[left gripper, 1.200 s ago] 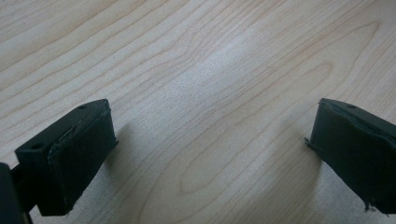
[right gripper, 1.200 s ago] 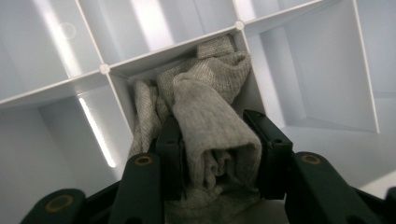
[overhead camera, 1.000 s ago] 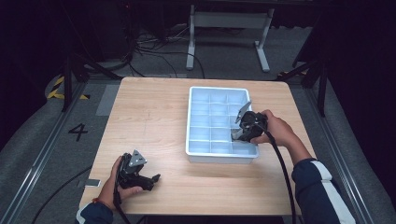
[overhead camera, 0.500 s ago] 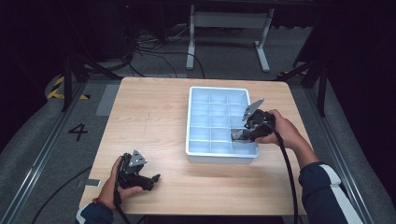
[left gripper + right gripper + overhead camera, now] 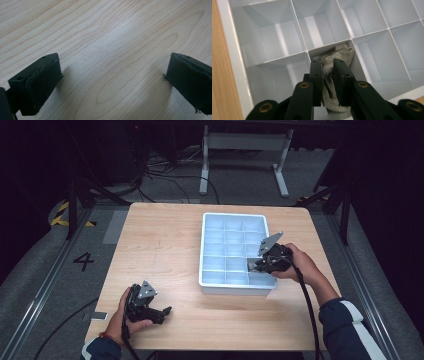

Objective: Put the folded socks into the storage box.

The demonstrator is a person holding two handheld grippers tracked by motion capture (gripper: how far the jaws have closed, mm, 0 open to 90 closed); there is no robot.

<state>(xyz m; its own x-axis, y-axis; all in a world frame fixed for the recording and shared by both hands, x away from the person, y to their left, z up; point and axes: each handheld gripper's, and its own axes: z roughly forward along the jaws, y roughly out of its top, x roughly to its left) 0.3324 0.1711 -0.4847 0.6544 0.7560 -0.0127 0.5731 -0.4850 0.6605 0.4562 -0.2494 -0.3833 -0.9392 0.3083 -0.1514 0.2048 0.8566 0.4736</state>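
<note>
Right gripper (image 5: 327,82) had jaws just closing, clamped on grey cloth (image 5: 339,53) inside tray (image 5: 209,280) compartment at tray's 4 o'clock. Cloth bunched, long axis running 6-to-12 in right gripper view, loose end pointing about 1 o'clock, touching divider. Left gripper (image 5: 162,312) at table's (image 5: 165,245) 7 o'clock, jaws wide, nothing between, bare wood under.
</note>
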